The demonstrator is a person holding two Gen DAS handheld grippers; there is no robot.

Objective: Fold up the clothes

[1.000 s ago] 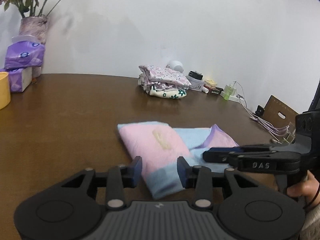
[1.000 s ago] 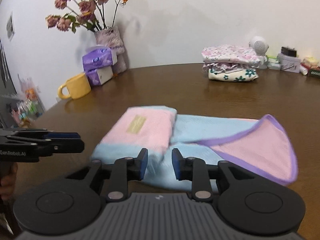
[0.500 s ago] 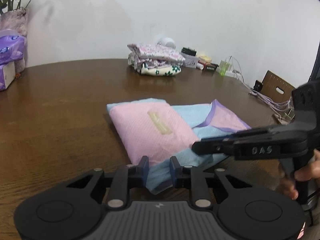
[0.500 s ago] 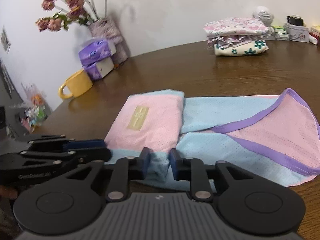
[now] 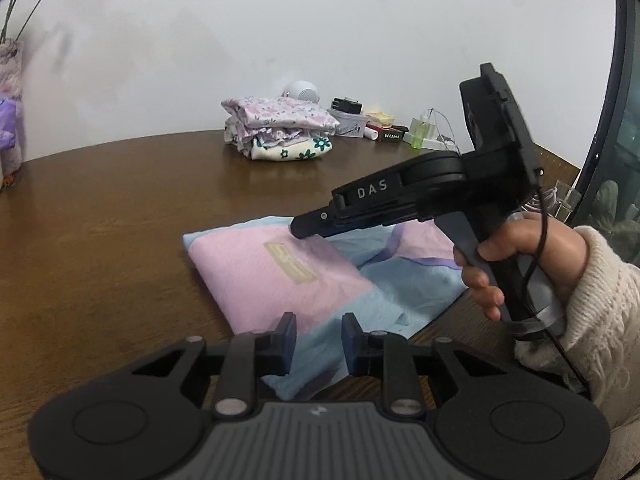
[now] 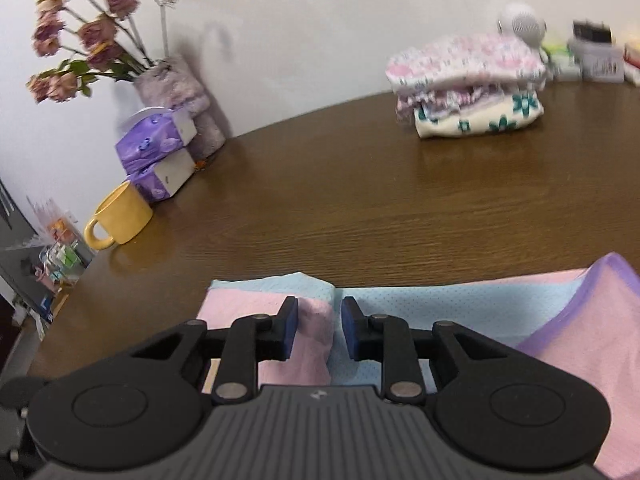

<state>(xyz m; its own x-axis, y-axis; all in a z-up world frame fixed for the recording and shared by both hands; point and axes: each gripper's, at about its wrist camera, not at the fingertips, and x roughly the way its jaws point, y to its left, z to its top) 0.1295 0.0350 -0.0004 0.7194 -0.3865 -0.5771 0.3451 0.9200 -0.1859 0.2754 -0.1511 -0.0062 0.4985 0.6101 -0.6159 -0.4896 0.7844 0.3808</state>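
Near the front edge of the brown wooden table (image 5: 120, 216) lies the pink and blue garment (image 5: 280, 268), half folded: a pink panel with a yellowish label sits doubled over on its left part, and a purple-trimmed flap is spread at its right. The left gripper (image 5: 316, 340) stands with a narrow gap between its fingers over the garment's blue near corner, gripping nothing. The right gripper (image 6: 318, 330), held by the right hand (image 5: 520, 264), hangs over the pink fold, its fingers likewise narrowly parted and empty. Toward the far edge rests a stack of folded floral clothes (image 6: 468, 88). At the far left corner a fuzzy purple vase (image 6: 180, 104) holds dried roses, with two purple tissue packs (image 6: 156, 152) and a yellow mug (image 6: 120, 216) beside it; whether anything is inside the mug cannot be told.
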